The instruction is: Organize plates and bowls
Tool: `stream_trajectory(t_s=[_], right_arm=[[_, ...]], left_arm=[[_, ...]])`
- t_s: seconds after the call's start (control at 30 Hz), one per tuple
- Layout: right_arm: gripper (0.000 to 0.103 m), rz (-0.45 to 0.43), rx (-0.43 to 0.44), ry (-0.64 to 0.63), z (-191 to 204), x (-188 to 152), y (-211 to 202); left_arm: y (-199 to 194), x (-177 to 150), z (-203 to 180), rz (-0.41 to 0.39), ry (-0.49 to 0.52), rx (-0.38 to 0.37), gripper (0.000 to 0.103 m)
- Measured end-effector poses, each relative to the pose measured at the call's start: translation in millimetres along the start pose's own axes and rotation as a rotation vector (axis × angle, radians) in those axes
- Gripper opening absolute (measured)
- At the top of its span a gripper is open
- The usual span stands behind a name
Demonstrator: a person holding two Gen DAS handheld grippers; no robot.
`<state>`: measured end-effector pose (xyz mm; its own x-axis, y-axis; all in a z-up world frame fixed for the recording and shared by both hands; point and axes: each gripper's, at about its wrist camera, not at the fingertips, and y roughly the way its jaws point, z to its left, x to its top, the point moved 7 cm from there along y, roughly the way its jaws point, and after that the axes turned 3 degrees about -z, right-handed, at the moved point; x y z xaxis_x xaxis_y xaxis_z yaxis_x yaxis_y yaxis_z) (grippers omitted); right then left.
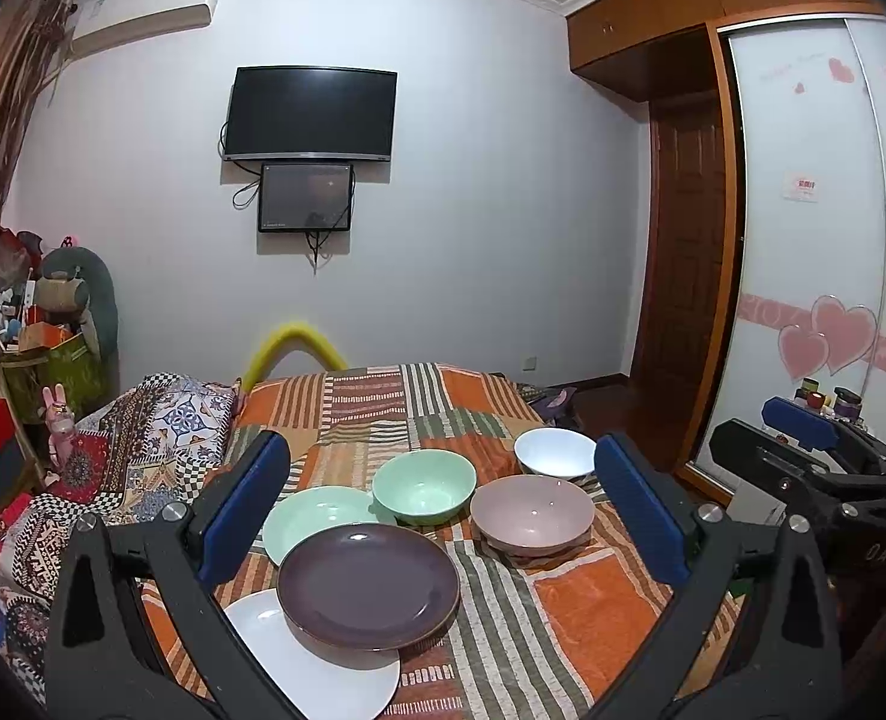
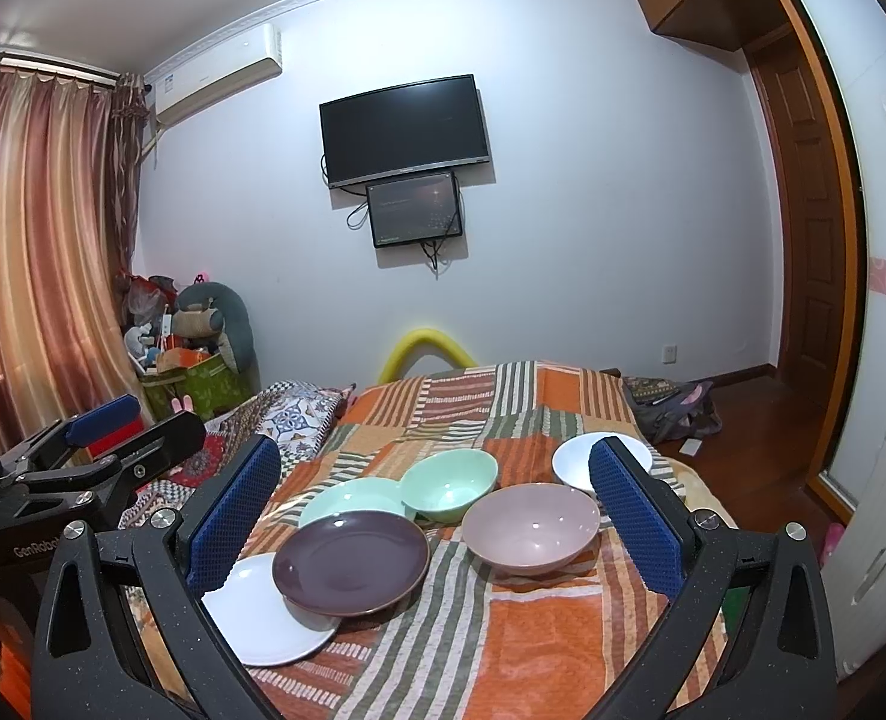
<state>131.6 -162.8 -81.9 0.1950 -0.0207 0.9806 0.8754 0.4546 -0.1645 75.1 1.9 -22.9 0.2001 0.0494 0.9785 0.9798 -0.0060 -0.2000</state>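
Observation:
On the striped bedspread lie a dark purple plate, overlapping a white plate and a pale green plate. Behind them stand a green bowl, a pink bowl and a white bowl. My left gripper hovers open above the dishes, holding nothing. My right gripper is also open and empty. Each gripper shows at the side of the other's view.
A patterned quilt is bunched at the bed's left. A wardrobe with sliding doors and a wooden door stand on the right. A TV hangs on the far wall. Clutter and curtains fill the left corner.

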Motion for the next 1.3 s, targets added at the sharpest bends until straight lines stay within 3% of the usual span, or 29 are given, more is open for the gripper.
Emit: stream_trajectory(t_s=[1.3], right_arm=[[0.103, -0.002, 0.007, 0.007, -3.2, -8.2, 4.4]], left_arm=[[-0.4, -6.7, -0.9, 0.0, 0.016, 0.006, 0.103]])
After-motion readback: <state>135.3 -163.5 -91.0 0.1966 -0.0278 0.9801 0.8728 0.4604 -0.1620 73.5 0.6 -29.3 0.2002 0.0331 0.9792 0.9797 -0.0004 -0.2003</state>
